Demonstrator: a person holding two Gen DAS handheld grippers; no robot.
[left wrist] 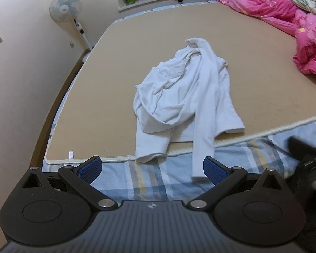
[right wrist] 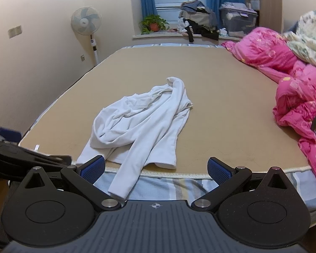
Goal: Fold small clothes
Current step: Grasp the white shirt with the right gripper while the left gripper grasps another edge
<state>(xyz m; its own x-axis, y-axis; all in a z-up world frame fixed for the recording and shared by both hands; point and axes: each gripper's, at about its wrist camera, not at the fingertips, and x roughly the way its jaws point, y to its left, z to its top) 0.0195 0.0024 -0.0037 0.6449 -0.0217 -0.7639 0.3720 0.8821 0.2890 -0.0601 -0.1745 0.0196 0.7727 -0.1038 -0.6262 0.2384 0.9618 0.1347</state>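
Note:
A crumpled white long-sleeved garment [left wrist: 185, 97] [right wrist: 141, 120] lies on the tan mat [left wrist: 94, 105] [right wrist: 231, 116] near the bed's front edge. One sleeve [left wrist: 202, 154] [right wrist: 124, 177] hangs over the mat's edge onto the plaid sheet. My left gripper [left wrist: 151, 169] is open, hovering just short of the sleeve end, nothing between its blue pads. My right gripper [right wrist: 155, 171] is open too, above the bed's edge, with the sleeve end just left of its centre. Neither touches the cloth.
A pink quilt [left wrist: 284, 14] [right wrist: 288, 80] is heaped along the right side of the bed. A standing fan [left wrist: 66, 8] [right wrist: 86, 21] is by the left wall. A potted plant [right wrist: 153, 24] and piled clothes sit on the windowsill. The other gripper [right wrist: 14, 158] shows at left.

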